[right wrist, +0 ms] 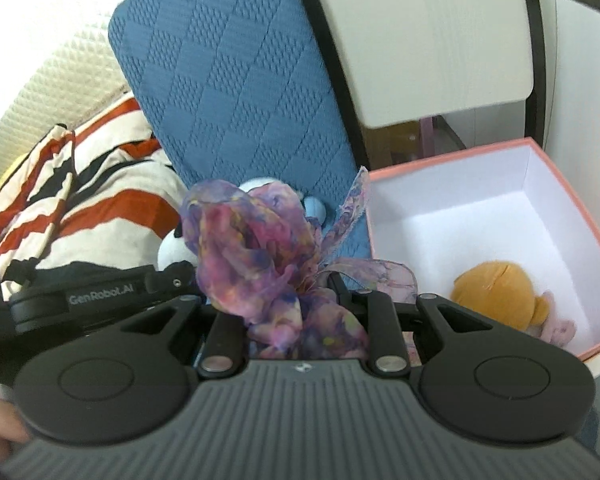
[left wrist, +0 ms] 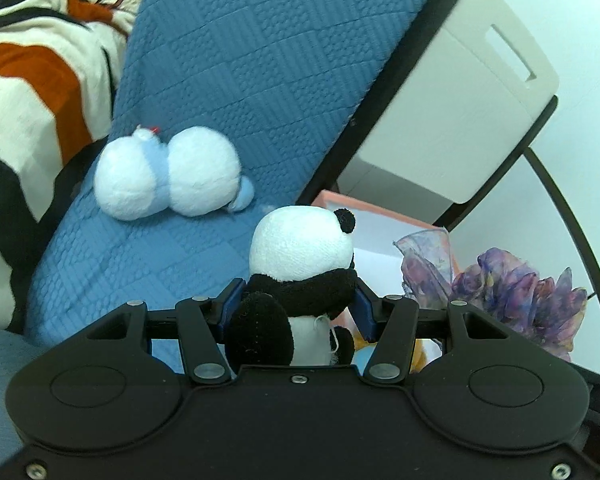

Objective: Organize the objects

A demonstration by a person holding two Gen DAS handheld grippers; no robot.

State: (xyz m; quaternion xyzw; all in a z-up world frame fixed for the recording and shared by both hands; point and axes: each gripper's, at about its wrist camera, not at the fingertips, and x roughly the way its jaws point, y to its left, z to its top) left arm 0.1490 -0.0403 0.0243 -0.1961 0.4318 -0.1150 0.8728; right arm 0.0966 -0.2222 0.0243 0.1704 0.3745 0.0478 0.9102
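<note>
Left gripper (left wrist: 298, 306) jaws clamp the black-and-white plush panda (left wrist: 300, 276); right gripper (right wrist: 305, 300) jaws, largely hidden, seemingly grip the purple gauzy scarf (right wrist: 260, 248). Next: carry both over the pink-rimmed white box (right wrist: 452, 160) and release.

A blue quilted cushion (left wrist: 260, 60) leans upright against a cream cabinet (left wrist: 460, 92) with a slot handle and dark edging. Beside the cushion lies a striped blanket (left wrist: 32, 80) in cream, orange and black. In the right wrist view, a cream textured panel (right wrist: 60, 80) stands behind the blanket.
</note>
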